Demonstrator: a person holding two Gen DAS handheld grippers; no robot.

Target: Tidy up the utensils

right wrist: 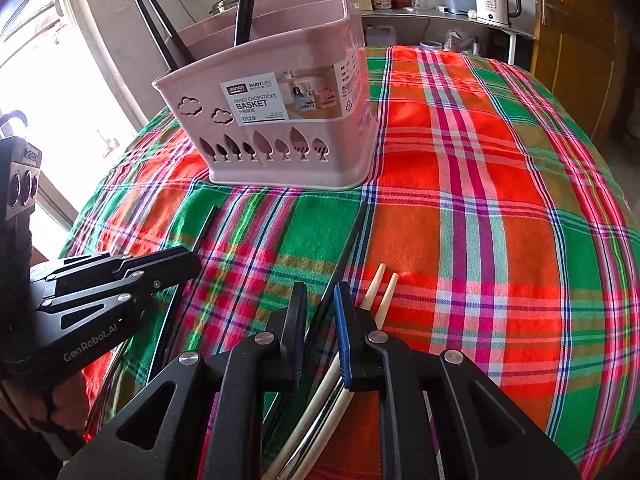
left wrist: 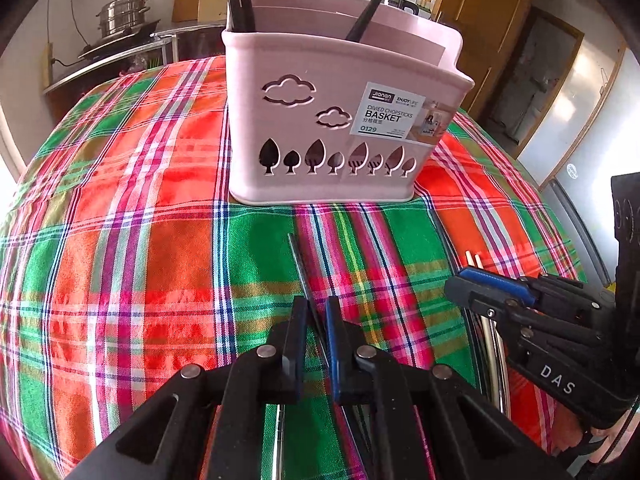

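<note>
Left gripper (left wrist: 316, 312) narrow, jaws pinching a black chopstick (left wrist: 298, 260) on the cloth (left wrist: 160, 240). Right gripper (right wrist: 320, 300) narrow around another black chopstick (right wrist: 348, 248), grip uncertain; pale chopsticks (right wrist: 380, 284) at 1 o'clock. Basket (left wrist: 320, 120) at 12 o'clock, beyond.

A plaid tablecloth (right wrist: 480, 200), a steel steamer pot (left wrist: 122, 14) and a white kettle (right wrist: 496, 0) behind

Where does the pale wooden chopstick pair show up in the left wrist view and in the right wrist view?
Left wrist view: pale chopstick pair, only the tips, right of centre beyond the right gripper.
Right wrist view: lower centre, just right of the right gripper.
Shared landmark: pink basket on the plaid cloth.
</note>
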